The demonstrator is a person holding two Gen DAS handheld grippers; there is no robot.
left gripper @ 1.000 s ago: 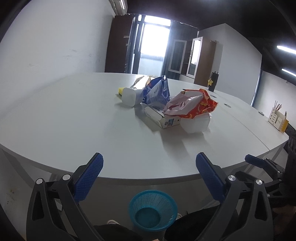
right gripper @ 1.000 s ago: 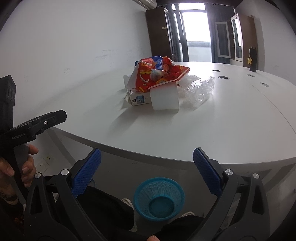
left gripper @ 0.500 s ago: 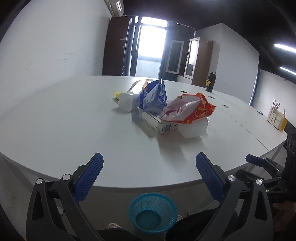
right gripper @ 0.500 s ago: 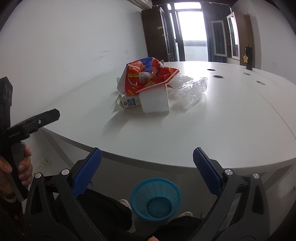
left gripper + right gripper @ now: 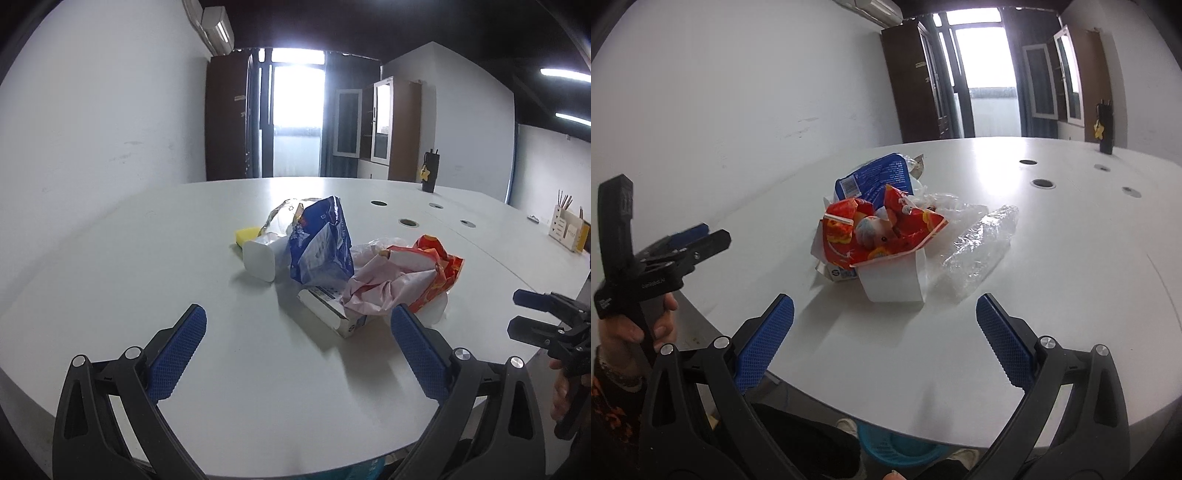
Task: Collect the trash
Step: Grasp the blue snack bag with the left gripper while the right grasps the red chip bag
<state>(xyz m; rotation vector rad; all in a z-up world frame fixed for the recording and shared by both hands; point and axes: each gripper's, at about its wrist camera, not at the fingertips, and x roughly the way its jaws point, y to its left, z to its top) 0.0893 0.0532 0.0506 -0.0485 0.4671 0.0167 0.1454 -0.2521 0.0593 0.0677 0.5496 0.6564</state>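
A heap of trash lies on the white table (image 5: 147,280). In it are a blue snack bag (image 5: 319,243), a red and orange bag (image 5: 413,280), a white carton (image 5: 332,310), a white plastic tub (image 5: 260,260) and a yellow sponge (image 5: 246,234). The right wrist view shows the same red bag (image 5: 882,230), the blue bag (image 5: 875,179), a white cup (image 5: 892,280) under the red bag and a clear plastic wrapper (image 5: 982,245). My left gripper (image 5: 297,350) hovers open over the table's near part, short of the carton. My right gripper (image 5: 884,339) is open and empty in front of the cup.
A blue mesh basket (image 5: 901,448) stands on the floor under the table's near edge. Round cable holes (image 5: 1043,183) dot the far tabletop. A dark bottle (image 5: 1105,127) and a desk organiser (image 5: 567,230) stand at the far side. A hand (image 5: 635,328) holds the left gripper's handle.
Both grippers rose and moved forward over the table toward the trash heap. The basket slid to the bottom edge of both views. Both stay open.
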